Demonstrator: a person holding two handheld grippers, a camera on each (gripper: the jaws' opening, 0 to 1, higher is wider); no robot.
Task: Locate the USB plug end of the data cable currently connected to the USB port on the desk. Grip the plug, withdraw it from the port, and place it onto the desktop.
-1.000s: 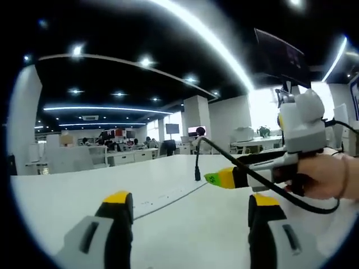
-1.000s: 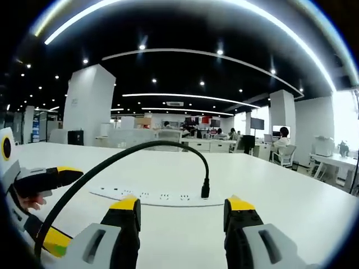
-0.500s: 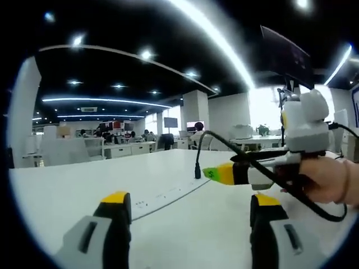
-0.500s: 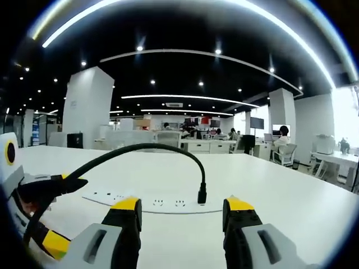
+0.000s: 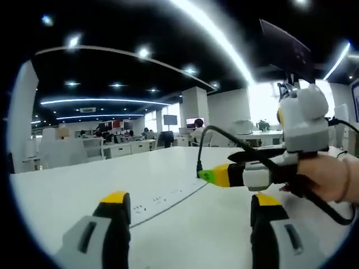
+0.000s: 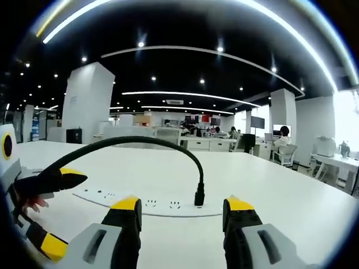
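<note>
A black data cable (image 6: 140, 140) arches over the white desk (image 6: 280, 190), and its plug (image 6: 199, 197) stands upright in a white power strip (image 6: 151, 205) set in the desktop. My right gripper (image 6: 182, 210) is open, its yellow-tipped jaws just short of the plug, one on each side of it. In the left gripper view the right gripper (image 5: 219, 171), held by a hand (image 5: 322, 179), has its tip close beside the plug (image 5: 198, 167). My left gripper (image 5: 190, 207) is open over the desk with nothing between its jaws. The strip (image 5: 162, 197) runs ahead of it.
The cable (image 5: 224, 133) loops back over the right gripper. The left gripper (image 6: 59, 210) enters the right gripper view from the left, beside the cable's low end. Office desks, chairs, pillars and seated people lie far beyond the desk's far edge.
The right gripper has come closer to the plug, so the strip and plug sit nearer its jaws. The left gripper has barely moved. The plug is still in the strip.
</note>
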